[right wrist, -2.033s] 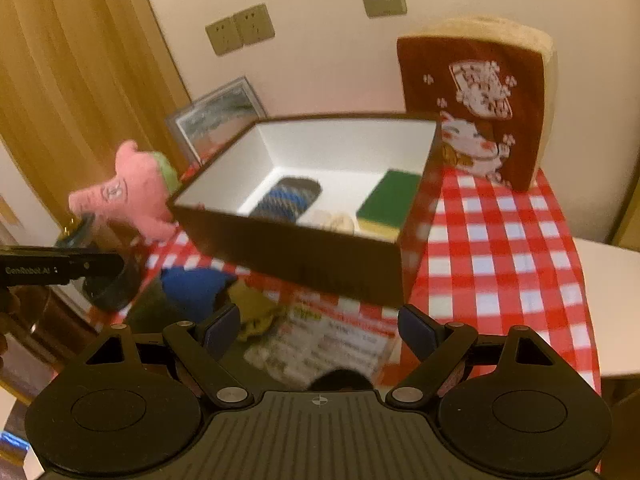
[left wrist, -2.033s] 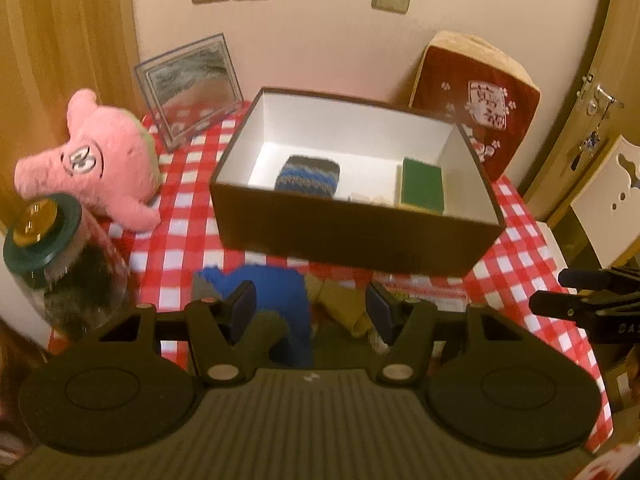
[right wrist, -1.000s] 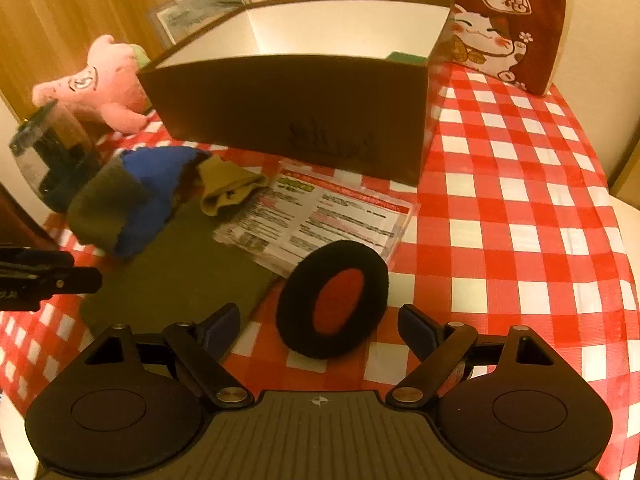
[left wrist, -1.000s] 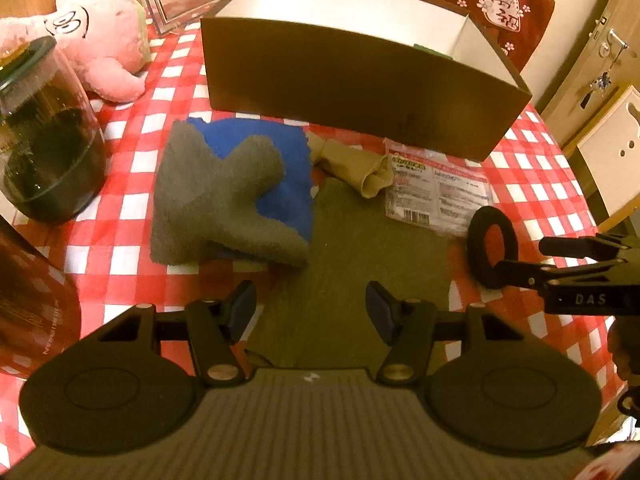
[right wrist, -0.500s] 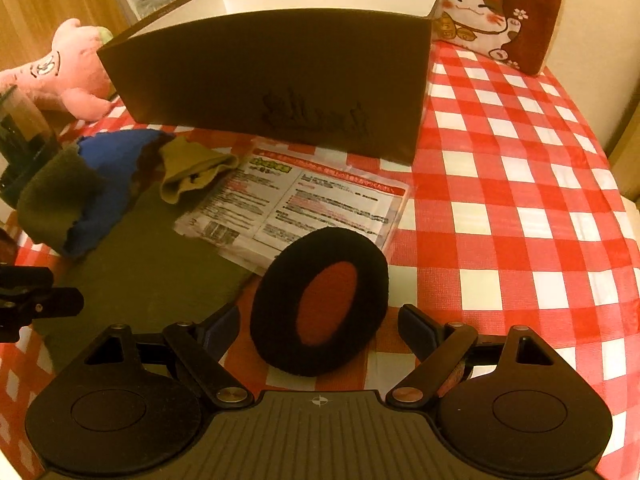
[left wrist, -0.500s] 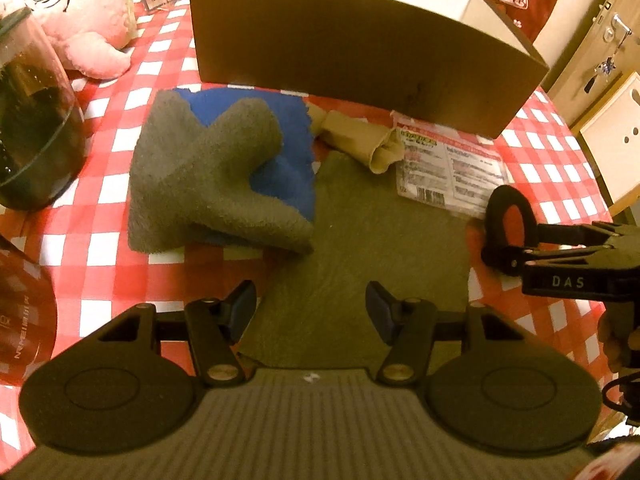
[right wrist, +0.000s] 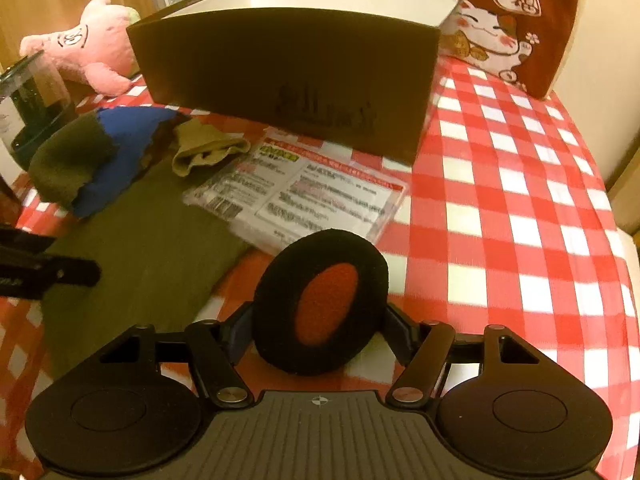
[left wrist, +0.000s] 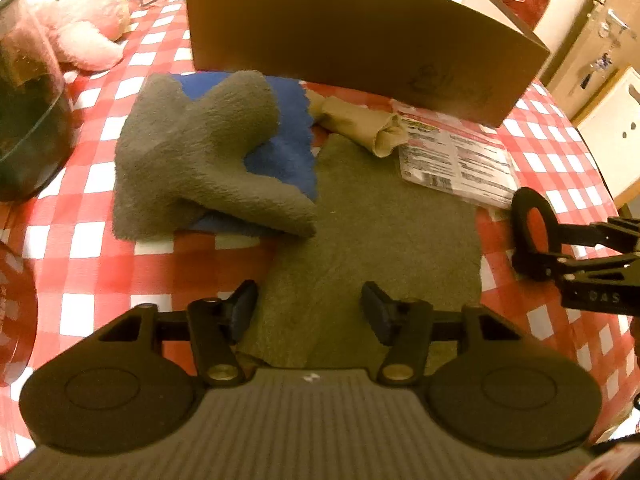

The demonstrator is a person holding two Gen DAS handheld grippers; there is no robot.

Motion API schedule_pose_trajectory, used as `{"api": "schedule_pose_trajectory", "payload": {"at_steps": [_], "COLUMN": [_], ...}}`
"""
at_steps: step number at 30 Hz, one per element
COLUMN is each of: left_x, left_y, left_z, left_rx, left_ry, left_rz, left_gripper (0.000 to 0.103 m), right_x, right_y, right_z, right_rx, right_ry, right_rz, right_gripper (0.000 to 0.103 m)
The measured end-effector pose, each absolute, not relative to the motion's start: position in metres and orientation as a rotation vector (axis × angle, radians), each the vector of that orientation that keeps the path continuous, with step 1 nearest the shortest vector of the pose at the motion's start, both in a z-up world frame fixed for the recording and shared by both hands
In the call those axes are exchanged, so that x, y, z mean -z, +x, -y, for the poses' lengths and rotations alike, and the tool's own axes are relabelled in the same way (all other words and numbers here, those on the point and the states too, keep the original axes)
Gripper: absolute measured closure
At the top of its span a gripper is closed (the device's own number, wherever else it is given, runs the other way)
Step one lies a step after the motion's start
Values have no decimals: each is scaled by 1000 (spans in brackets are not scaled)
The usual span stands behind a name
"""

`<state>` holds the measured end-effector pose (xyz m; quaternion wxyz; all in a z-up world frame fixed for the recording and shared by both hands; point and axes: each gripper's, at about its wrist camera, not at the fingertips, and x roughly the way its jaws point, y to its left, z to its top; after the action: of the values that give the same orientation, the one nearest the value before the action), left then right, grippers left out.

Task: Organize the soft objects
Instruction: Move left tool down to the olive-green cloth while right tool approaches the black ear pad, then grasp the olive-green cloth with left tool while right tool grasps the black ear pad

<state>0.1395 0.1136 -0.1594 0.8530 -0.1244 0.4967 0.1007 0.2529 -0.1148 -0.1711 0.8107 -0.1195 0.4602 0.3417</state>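
Note:
A black ear pad with a red centre (right wrist: 320,300) stands between the fingers of my right gripper (right wrist: 320,330), which is open around it; it also shows in the left wrist view (left wrist: 534,220). My left gripper (left wrist: 308,312) is open, low over the near edge of an olive cloth (left wrist: 372,216). A grey cloth (left wrist: 200,160) lies folded over a blue cloth (left wrist: 288,148). A beige rolled cloth (left wrist: 360,124) lies near the brown box (left wrist: 340,36). The box's inside is hidden.
A printed plastic packet (right wrist: 296,196) lies in front of the box. A pink plush toy (right wrist: 88,48) and a glass jar (left wrist: 28,92) stand at the left. A red cat cushion (right wrist: 508,16) leans at the back right. The tablecloth (right wrist: 520,200) is red checked.
Both grippers have dropped from above the box to the table. My right gripper has moved forward until the ear pad sits between its fingers. My left gripper has neared the olive cloth.

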Motion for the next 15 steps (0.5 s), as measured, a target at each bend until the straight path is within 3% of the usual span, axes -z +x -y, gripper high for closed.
{"api": "schedule_pose_trajectory", "payload": {"at_steps": [2, 4, 6, 11, 15], "left_x": [158, 155, 148, 136, 144], "left_y": [140, 138, 133, 120, 130], "left_z": [-109, -105, -102, -93, -94], "left_rx": [-196, -192, -167, -91, -121], "left_ry": [-244, -214, -196, -254, -314], "left_rz": [-1044, -1044, -1042, -1060, -1082], "left_gripper": [68, 85, 94, 93, 78], "right_x": [170, 169, 168, 167, 167], "right_y": [250, 249, 248, 243, 242], "right_z": [121, 126, 132, 144, 148], "right_rx": [-728, -725, -727, -741, -741], "right_ry": [-254, -248, -243, -256, -253], "right_rz": [-995, -1006, -1019, -1036, -1035], "right_gripper": [36, 36, 36, 36, 36]}}
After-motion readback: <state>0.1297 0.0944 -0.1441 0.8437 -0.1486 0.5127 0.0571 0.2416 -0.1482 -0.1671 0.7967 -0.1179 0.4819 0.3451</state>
